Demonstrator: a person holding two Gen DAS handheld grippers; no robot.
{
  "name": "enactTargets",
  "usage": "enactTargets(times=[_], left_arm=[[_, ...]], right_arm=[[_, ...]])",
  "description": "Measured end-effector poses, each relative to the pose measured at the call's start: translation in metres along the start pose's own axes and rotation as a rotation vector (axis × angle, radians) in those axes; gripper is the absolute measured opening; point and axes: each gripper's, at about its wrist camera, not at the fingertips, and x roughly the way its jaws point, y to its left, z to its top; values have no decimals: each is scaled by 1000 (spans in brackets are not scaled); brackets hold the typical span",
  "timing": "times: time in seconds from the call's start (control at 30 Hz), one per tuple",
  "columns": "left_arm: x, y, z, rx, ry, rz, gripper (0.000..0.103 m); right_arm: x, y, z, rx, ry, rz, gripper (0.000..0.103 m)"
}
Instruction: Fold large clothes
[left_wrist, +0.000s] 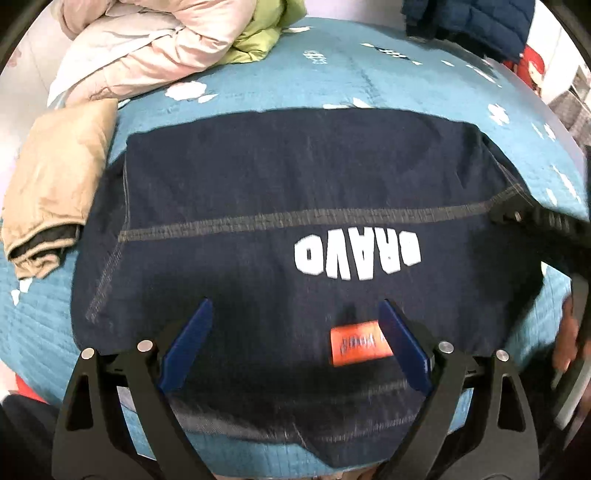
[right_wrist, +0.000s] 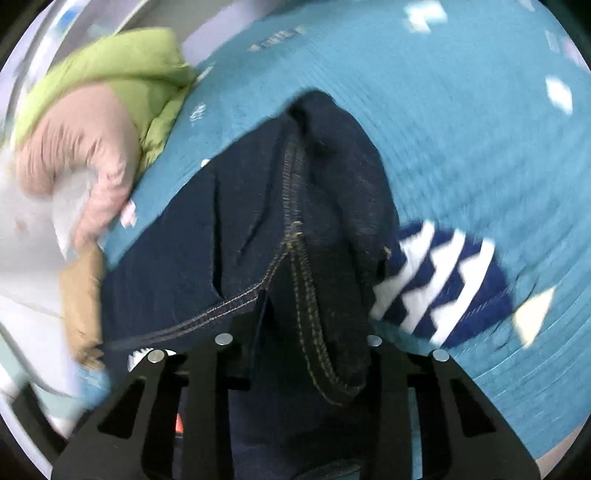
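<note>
your right gripper (right_wrist: 314, 332) seems pinched on a fold of the navy garment (left_wrist: 295, 177) lying flat on the teal bedspread (left_wrist: 332, 74), left gripper (left_wrist: 295, 332) spread above it, so next carry that side across evenly.

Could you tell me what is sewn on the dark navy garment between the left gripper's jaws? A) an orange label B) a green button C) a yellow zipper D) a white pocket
A: in the left wrist view an orange label lies on the dark navy garment, between the open jaws of the left gripper and close to its right-hand blue pad.
</note>
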Motion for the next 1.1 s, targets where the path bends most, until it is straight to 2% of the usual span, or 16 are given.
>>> enactTargets(times=[0.1, 0.2, 0.3, 0.33, 0.37, 0.4, 0.43, 0.47, 0.53, 0.63, 0.7, 0.77, 0.83, 0.9, 1.0, 1.1], left_arm=[[-5, 2, 28, -1, -39, 12, 91], [-6, 3, 65, 8, -64, 21, 91], [4, 4, 102, 0, -47, 11, 90], [9, 4, 115, -4, -36, 0, 86], [13, 5, 124, -10, -35, -17, 71], [19, 5, 134, -13, -25, -38, 65], [28, 5, 144, -20, 11, -46, 55], [35, 6, 151, -33, 41, -48, 38], [48, 9, 162, -68, 84, -69, 18], [67, 13, 178, -122, 126, -123, 17], [80, 13, 183, -121, 145, -105, 15], [101, 15, 184, -132, 188, -47, 12], [133, 25, 178, -216, 254, -58, 14], [133, 22, 180, -219, 237, -42, 14], [127, 7, 182, -121, 262, 25, 13], [102, 4, 169, -121, 308, 0, 13]], right_arm=[[-3, 15, -3, -78, -42, -10, 25], [1, 10, -1, -48, -30, 2, 25], [-2, 5, -2, -36, -28, 21, 25], [-3, 6, -3, -43, -30, 18, 25], [-1, 8, -2, -48, -31, 18, 25], [-1, 9, -1, -49, -30, 20, 25], [-1, 9, -1, -46, -30, 22, 25], [0, 7, -1, -37, -26, 29, 25], [0, 5, 0, -24, -20, 40, 25], [4, 3, 2, -14, -12, 45, 25], [6, 3, 3, -12, -4, 47, 25], [8, 3, 4, -10, 3, 53, 25], [10, 0, 5, 7, 9, 69, 25], [12, -5, 7, 41, 19, 99, 25], [14, -12, 8, 91, 36, 136, 25], [13, -17, 8, 124, 42, 160, 25]])
